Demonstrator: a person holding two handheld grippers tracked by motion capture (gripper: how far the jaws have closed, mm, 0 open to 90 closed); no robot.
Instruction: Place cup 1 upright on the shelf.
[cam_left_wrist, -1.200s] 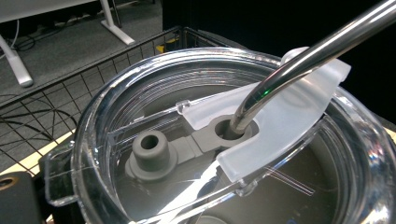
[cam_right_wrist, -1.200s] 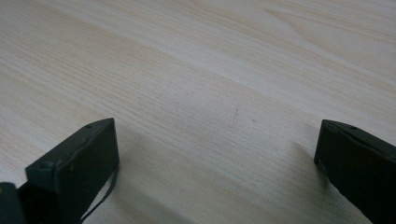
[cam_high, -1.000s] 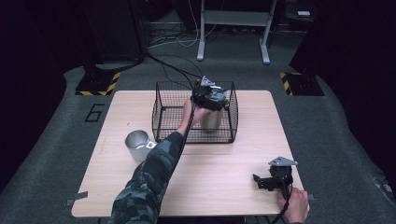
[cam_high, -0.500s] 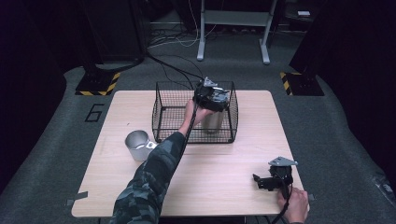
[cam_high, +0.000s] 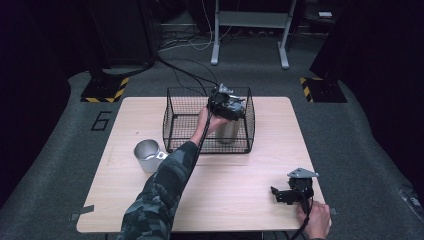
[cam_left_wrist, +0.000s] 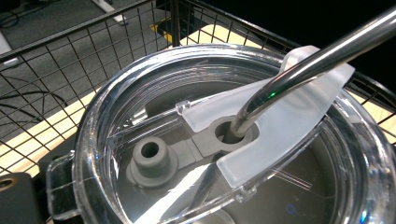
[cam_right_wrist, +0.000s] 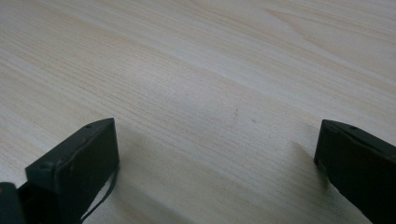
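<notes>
A steel tumbler (cam_high: 230, 131) stands upright inside the black wire basket (cam_high: 172, 125), near its right wall. My left gripper (cam_high: 227, 103) hangs right over the tumbler's top. In the left gripper view, the tumbler's clear lid (cam_left_wrist: 140, 93) is very close, with a metal straw (cam_left_wrist: 317, 60) through its hole. One black jaw edge shows at the bottom left beside the lid; the other is hidden. My right gripper (cam_high: 276, 194) rests on the wooden table (cam_high: 240, 175) at the front right, open, with bare wood between its fingers (cam_right_wrist: 74, 163).
An open steel cup (cam_high: 146, 155) stands on the table, left of the basket's front. A camouflage sleeve (cam_high: 165, 190) reaches from the front edge to the basket. Cables and stand legs lie on the floor behind the table.
</notes>
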